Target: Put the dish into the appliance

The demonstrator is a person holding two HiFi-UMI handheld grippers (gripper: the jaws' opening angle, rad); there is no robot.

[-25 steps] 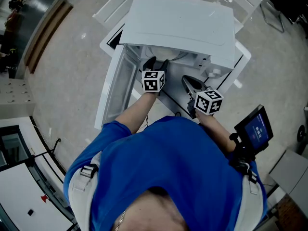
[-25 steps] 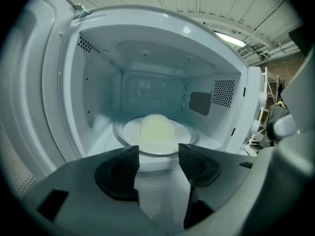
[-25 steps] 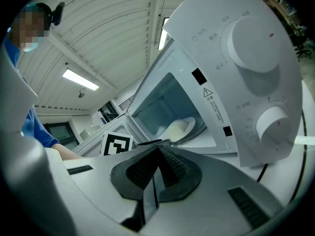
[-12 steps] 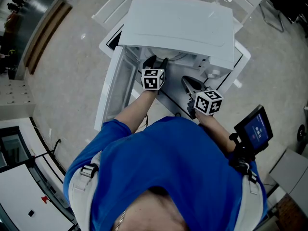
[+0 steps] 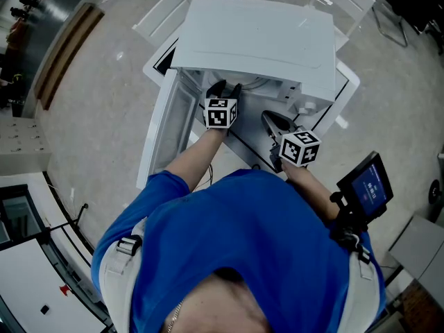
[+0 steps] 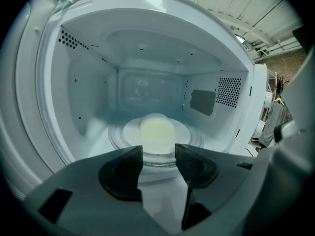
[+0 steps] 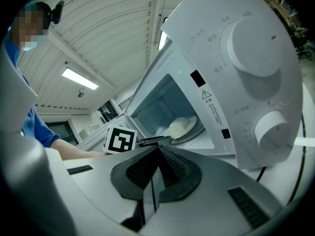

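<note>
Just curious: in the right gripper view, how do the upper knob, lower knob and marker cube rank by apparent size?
1. upper knob
2. lower knob
3. marker cube, only slightly smaller and farther away, so that last ranking is unsure.

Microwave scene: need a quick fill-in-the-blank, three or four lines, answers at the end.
The door of the microwave stands ____.
The dish lies ____ the microwave, on its turntable.
The right gripper has its jaws ____, with nothing between them.
The control panel carries ____ round knobs.
Missing words: open; inside; shut; two.
</note>
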